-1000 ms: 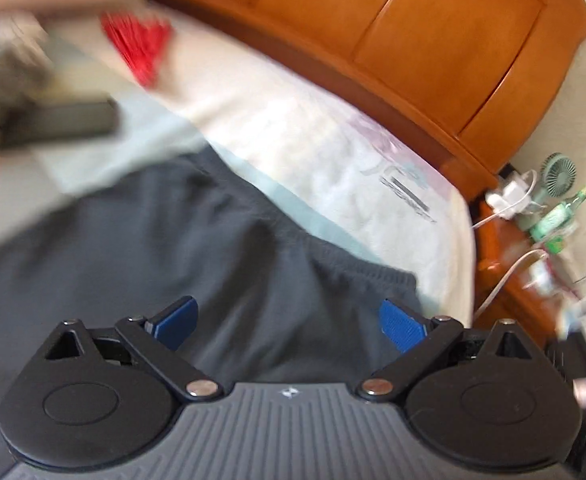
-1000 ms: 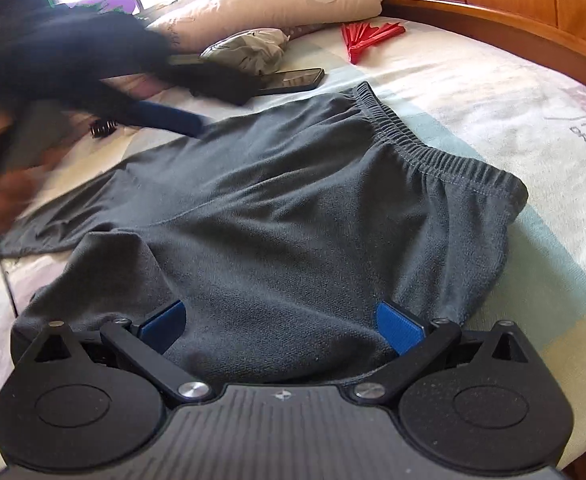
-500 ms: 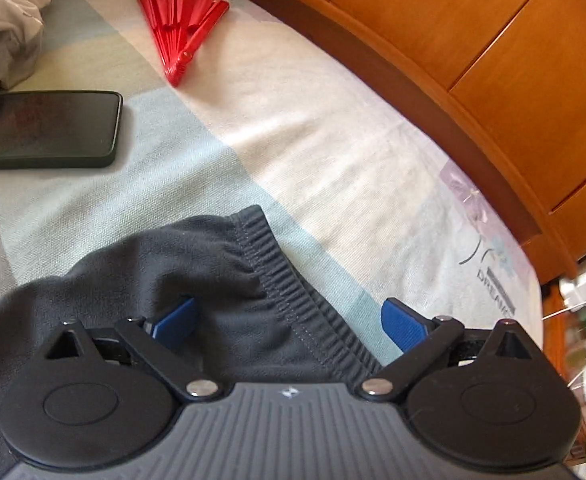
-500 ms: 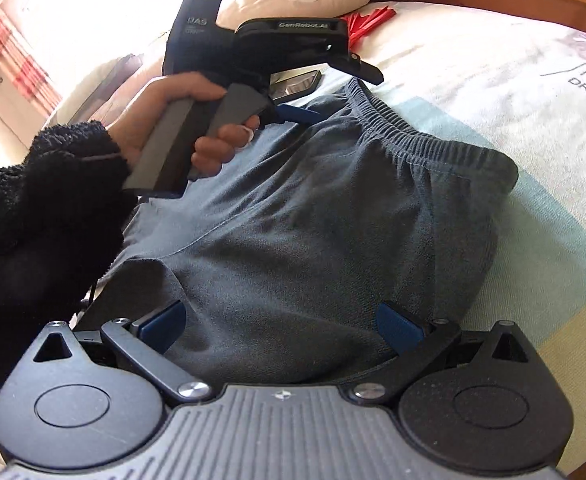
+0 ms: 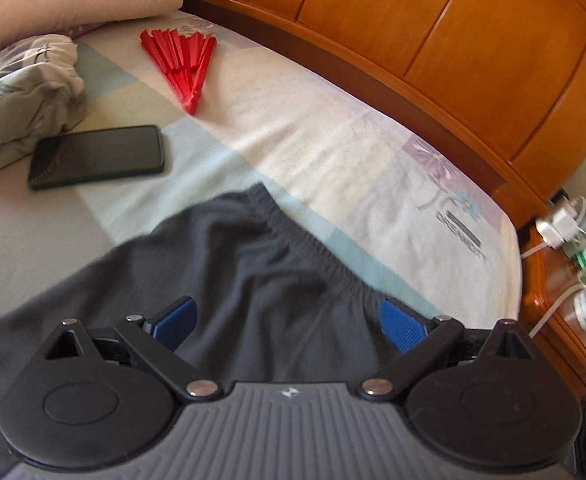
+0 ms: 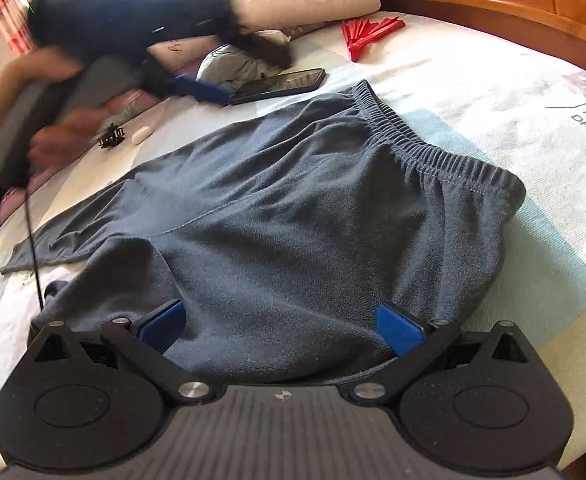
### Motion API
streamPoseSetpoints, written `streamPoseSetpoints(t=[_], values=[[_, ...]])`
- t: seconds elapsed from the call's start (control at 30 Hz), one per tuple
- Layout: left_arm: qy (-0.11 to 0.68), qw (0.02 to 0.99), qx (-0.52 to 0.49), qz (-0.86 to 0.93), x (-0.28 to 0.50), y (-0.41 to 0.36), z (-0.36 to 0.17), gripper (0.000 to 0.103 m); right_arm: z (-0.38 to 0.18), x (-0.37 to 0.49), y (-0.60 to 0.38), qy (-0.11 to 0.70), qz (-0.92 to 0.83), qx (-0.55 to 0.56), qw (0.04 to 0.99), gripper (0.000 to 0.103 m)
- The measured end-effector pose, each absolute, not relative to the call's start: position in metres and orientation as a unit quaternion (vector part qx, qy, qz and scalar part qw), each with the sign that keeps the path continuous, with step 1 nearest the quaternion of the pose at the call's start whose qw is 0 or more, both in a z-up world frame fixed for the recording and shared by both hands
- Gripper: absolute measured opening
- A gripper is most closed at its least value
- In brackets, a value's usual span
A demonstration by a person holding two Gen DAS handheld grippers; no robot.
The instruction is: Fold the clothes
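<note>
Left tongs (image 5: 289, 322) spread wide above the elastic waistband, right tongs (image 6: 281, 326) spread wide over the near side, dark grey fleecy shorts (image 6: 313, 216) lying rumpled flat on the bed (image 6: 493, 92) near its headboard edge.

Before you lie the dark grey fleece trousers (image 6: 313, 216), matt and slightly napped, with a ribbed, gathered elastic waistband (image 6: 425, 140), on a pale printed cotton bedsheet (image 5: 333, 152) of fine, dull weave. Your gripper housings are matt black plastic with bright metal pivot pins (image 6: 192, 389) and ridged blue pads (image 5: 399, 324). Behind stand the glossy orange-brown varnished wooden headboard (image 5: 453, 32), a black glass-faced phone (image 5: 97, 156) with a reflective screen, and a red slatted folding fan (image 5: 185, 60).
</note>
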State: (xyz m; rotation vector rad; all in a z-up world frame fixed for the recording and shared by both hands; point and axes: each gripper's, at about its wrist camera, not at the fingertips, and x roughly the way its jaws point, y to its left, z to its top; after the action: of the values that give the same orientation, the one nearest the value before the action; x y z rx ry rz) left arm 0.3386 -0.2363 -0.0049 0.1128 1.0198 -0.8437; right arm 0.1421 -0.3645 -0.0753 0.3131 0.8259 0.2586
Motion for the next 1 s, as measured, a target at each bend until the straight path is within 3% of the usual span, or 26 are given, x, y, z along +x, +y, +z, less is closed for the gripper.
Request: streamPoseSetpoints(t=[0.27, 0.47, 0.6, 0.67, 0.7, 1.0], values=[[0.462, 0.794, 0.047, -0.392, 0.295, -0.186, 0.004, 0.098, -0.05, 0.162, -0.361, 0.317, 0.146, 0.111, 0.931, 0.103], [0.457, 0.798, 0.056, -0.389, 0.281, -0.172, 0.002, 0.098, -0.086, 0.201, -0.378, 0.36, 0.094, 0.106, 0.922, 0.103], [0.454, 0.8, 0.048, -0.389, 0.28, -0.16, 0.004, 0.098, -0.088, 0.193, -0.409, 0.36, 0.071, 0.123, 0.922, 0.092], [0.451, 0.802, 0.042, -0.39, 0.28, -0.158, 0.004, 0.098, -0.081, 0.19, -0.41, 0.361, 0.075, 0.131, 0.92, 0.096], [0.451, 0.802, 0.04, -0.391, 0.28, -0.157, 0.004, 0.098, -0.076, 0.189, -0.405, 0.36, 0.079, 0.131, 0.92, 0.103], [0.45, 0.798, 0.046, -0.398, 0.267, -0.16, 0.006, 0.098, -0.087, 0.179, -0.388, 0.387, 0.104, 0.128, 0.907, 0.103]])
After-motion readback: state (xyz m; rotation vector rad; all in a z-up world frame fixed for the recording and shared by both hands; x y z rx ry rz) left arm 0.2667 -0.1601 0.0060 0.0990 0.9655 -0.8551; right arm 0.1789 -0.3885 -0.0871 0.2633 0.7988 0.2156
